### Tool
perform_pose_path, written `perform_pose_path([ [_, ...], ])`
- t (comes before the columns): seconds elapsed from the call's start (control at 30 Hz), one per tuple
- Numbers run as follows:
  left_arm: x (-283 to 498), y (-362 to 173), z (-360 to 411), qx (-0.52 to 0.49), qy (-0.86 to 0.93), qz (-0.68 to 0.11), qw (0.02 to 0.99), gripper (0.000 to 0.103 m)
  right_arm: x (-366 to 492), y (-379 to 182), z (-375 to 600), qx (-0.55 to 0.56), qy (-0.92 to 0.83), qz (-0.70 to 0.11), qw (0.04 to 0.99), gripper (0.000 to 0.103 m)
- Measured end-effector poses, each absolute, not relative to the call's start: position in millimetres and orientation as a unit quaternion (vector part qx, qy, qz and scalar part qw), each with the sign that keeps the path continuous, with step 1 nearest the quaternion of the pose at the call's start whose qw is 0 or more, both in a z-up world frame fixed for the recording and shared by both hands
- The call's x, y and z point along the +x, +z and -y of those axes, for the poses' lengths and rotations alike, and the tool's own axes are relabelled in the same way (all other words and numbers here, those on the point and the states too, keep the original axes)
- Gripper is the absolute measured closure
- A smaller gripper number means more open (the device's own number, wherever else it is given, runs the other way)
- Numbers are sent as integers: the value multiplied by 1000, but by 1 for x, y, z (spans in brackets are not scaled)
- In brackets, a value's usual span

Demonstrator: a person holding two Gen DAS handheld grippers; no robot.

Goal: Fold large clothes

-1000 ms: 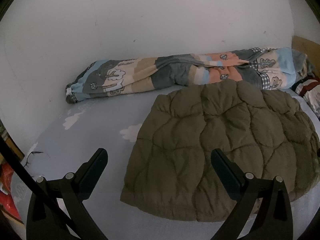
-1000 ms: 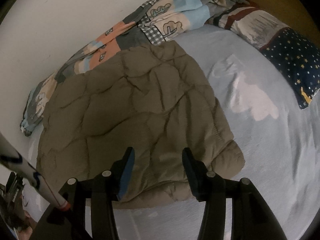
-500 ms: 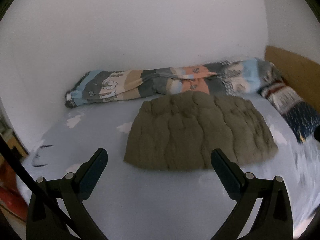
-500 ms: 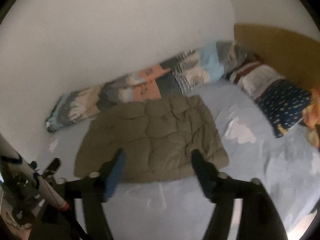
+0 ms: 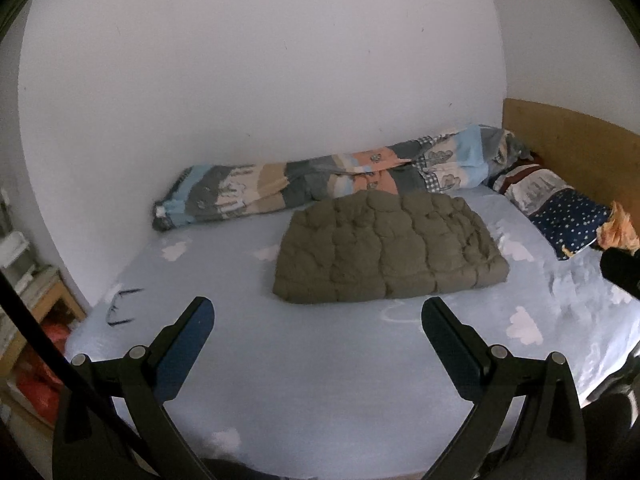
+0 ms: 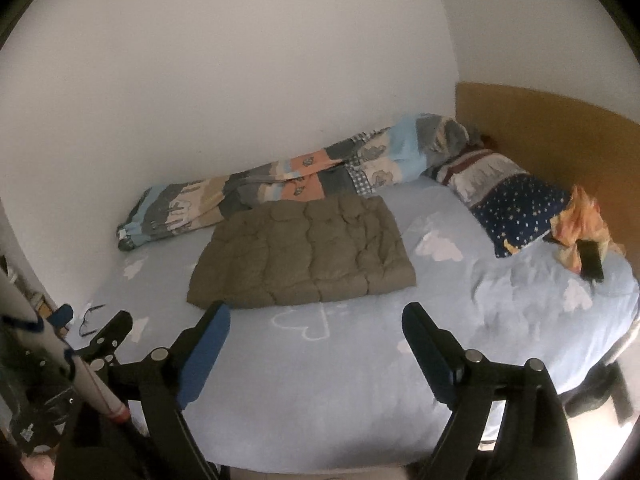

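While both grippers hang above the near edge of the bed (image 5: 320, 380), the olive quilted jacket (image 5: 388, 246) lies folded into a thick rectangle on the pale blue cloud-print sheet, towards the wall and well apart from either tool. The left gripper (image 5: 318, 320) stands wide open, with only bare sheet between its blue-padded fingers (image 5: 184, 354). The right gripper (image 6: 316, 326) has just been opening its jaws; they now gape broadly too, and no cloth sits between them.

Behind the jacket, a rolled patchwork duvet (image 5: 320, 176) stretches along the white wall, its near side touching the jacket's far edge. To the right, a striped and star-patterned pillow (image 6: 504, 200) rests against the wooden headboard (image 6: 540, 128). Just beside the pillow's near corner lies a crumpled orange cloth (image 6: 580, 220) with a dark phone (image 6: 591, 264) on top. A pair of glasses (image 5: 120, 306) sits near the left corner of the sheet.
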State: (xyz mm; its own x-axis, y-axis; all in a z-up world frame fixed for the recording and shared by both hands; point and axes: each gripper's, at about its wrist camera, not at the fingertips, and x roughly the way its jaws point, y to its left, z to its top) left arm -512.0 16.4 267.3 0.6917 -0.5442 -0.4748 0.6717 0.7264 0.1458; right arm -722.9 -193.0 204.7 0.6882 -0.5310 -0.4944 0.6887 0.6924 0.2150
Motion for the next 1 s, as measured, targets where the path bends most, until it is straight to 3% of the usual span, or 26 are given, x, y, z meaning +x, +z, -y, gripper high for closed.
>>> perform_pose_path([
  [1.0, -506, 252, -19, 169, -325, -227, 902, 0, -707, 206, 154, 153, -310, -216, 913, 11],
])
